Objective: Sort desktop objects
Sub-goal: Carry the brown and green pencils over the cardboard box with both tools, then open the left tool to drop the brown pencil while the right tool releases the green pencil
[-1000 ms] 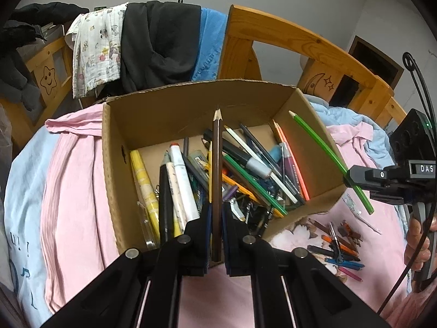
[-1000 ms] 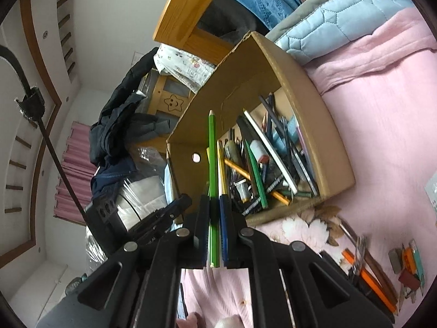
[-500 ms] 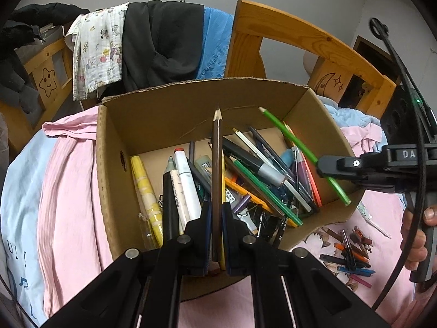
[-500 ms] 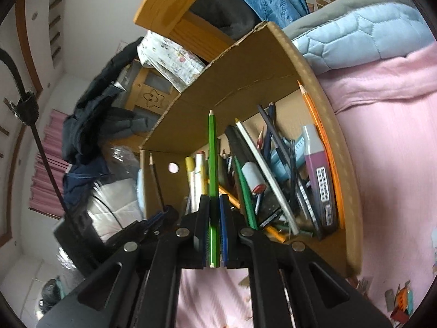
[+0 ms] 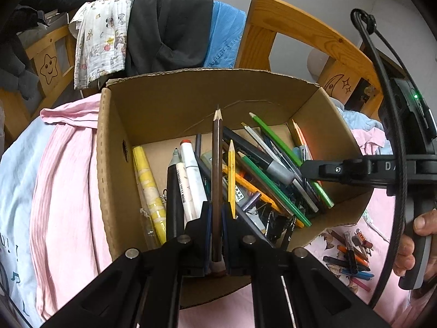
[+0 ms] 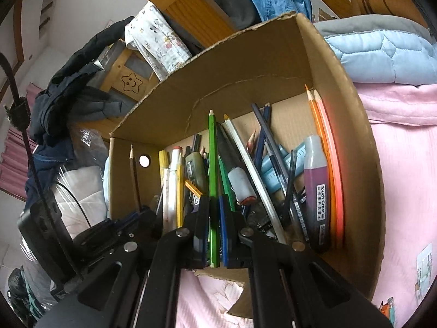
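Observation:
An open cardboard box (image 5: pixel 109 164) (image 6: pixel 363 164) sits on the pink bedspread, filled with several pens, pencils and markers. My left gripper (image 5: pixel 216 213) is shut on a brown pencil (image 5: pixel 217 169), tip pointing up, over the box's near side. My right gripper (image 6: pixel 213 205) is shut on a green pencil (image 6: pixel 212 164) and holds it above the box contents. In the left wrist view the right gripper (image 5: pixel 314 168) reaches in from the right with the green pencil (image 5: pixel 275 139). In the right wrist view the brown pencil (image 6: pixel 134 172) stands at the box's left wall.
Loose pencils and crayons (image 5: pixel 349 257) lie on the bedspread right of the box. A wooden bed frame (image 5: pixel 300 30) with draped clothes (image 5: pixel 164 32) stands behind. A blue quilt (image 6: pixel 382 54) lies beside the box. A hand (image 5: pixel 415 243) holds the right gripper.
My right gripper has carried the green pencil leftward from outside the box's right wall to over its contents. My left gripper has moved closer over the box with the brown pencil.

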A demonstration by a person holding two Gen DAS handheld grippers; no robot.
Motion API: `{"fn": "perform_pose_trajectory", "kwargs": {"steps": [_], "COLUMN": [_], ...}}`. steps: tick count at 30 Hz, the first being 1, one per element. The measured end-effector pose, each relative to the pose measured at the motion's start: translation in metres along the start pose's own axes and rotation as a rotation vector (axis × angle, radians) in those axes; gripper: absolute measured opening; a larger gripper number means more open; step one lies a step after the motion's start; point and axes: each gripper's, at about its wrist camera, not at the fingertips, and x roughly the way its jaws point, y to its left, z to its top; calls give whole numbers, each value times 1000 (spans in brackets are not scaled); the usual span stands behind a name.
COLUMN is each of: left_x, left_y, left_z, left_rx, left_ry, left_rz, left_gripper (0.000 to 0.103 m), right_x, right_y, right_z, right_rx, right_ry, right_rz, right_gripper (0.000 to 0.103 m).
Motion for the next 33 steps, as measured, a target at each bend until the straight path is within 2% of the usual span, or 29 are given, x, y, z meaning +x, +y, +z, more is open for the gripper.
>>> {"fn": "perform_pose_trajectory", "kwargs": {"steps": [22, 33], "left_x": [16, 23], "left_y": [-17, -22], "left_z": [-10, -13], "left_rx": [54, 92], "left_ry": [42, 52], "left_rz": [15, 59], "left_gripper": [7, 8], "right_x": [-2, 0], "right_y": [-9, -5], "right_z": [-12, -16], "right_rx": [-33, -62], "right_ry": [-17, -10], "right_rz": [-55, -88], "right_gripper": [8, 8]}}
